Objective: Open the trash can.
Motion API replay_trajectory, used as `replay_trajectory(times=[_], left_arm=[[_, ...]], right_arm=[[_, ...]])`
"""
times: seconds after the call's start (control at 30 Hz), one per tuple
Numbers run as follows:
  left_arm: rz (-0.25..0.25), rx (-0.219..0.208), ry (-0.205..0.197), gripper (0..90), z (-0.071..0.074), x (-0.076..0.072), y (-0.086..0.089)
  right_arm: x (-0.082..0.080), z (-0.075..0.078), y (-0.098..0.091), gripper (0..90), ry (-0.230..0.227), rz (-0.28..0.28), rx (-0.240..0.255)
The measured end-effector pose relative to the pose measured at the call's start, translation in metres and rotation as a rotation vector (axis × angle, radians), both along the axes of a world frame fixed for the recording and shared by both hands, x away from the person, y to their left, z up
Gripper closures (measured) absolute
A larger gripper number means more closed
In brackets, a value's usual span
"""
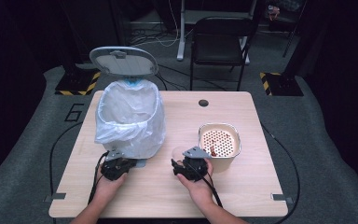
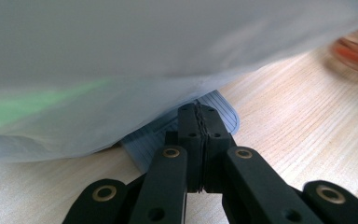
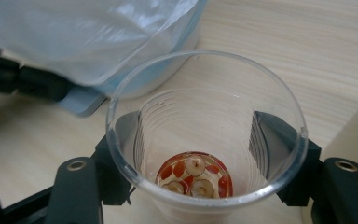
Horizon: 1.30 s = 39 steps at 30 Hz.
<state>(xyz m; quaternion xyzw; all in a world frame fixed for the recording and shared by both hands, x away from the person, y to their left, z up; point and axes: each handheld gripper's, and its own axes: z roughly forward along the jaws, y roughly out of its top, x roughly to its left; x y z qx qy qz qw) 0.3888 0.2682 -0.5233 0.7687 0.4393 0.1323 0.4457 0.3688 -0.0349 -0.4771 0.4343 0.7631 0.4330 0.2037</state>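
with our left gripper closed and pressing the pedal at the foot of the open bin, our right gripper clamps the cup of red bits just beside the bin, not yet tipped in.

A beige bowl with a perforated strainer insert stands on the pale wooden bench, just right of the right tongs. A black chair stands well beyond them, past the bench's far edge.
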Motion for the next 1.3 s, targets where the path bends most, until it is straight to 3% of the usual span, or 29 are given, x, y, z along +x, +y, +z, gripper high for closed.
replay_trajectory(times=[0.07,0.13,0.2,0.23,0.4,0.47,0.53,0.67,0.7,0.8,0.9,0.93,1.07,1.17,1.3], left_arm=[[-0.003,0.01,0.0,89.0,0.0,0.0,0.001],[0.006,-0.017,0.002,89.0,0.0,0.0,-0.001],[0.007,-0.015,0.001,89.0,0.0,0.0,-0.001],[-0.002,0.007,0.0,89.0,0.0,0.0,0.001],[0.0,-0.006,0.0,89.0,0.0,0.0,0.0],[-0.004,0.007,0.001,89.0,0.0,0.001,0.001],[0.004,-0.016,0.001,89.0,0.0,0.0,-0.001],[0.004,-0.007,0.001,89.0,0.0,0.0,-0.001],[-0.006,0.02,-0.002,89.0,0.0,0.0,0.0],[0.008,-0.004,0.0,89.0,0.0,-0.001,-0.001],[0.011,-0.005,-0.005,88.9,0.0,-0.001,-0.002],[0.0,0.02,-0.005,88.9,0.0,0.0,0.0],[0.001,0.02,-0.006,89.0,0.0,0.0,0.0],[0.001,0.015,-0.005,89.0,0.0,0.0,0.0],[0.003,0.014,-0.007,89.0,0.0,0.0,-0.001]], right_arm=[[-0.004,0.0,-0.004,34.7,-0.003,0.01,-0.013],[-0.017,0.001,-0.016,34.7,-0.024,0.036,-0.044],[-0.023,0.001,-0.027,34.7,-0.028,0.037,-0.05],[-0.026,0.002,-0.032,34.7,-0.018,0.03,-0.045],[-0.034,0.004,-0.062,35.0,0.001,-0.003,-0.03],[-0.039,0.004,-0.073,35.1,-0.008,-0.026,-0.058],[-0.042,0.005,-0.081,35.0,0.004,-0.032,-0.054],[-0.048,0.003,-0.095,35.1,0.01,-0.048,-0.061],[-0.05,0.002,-0.098,35.1,0.013,-0.05,-0.06],[-0.054,0.001,-0.105,35.1,0.015,-0.068,-0.06],[-0.054,0.002,-0.119,35.2,0.022,-0.113,-0.061],[-0.053,0.001,-0.123,35.2,0.024,-0.133,-0.059],[-0.051,-0.001,-0.14,35.1,0.036,-0.192,-0.083],[-0.049,-0.002,-0.156,35.1,0.043,-0.236,-0.069],[-0.048,-0.003,-0.172,35.1,0.022,-0.291,-0.073]])
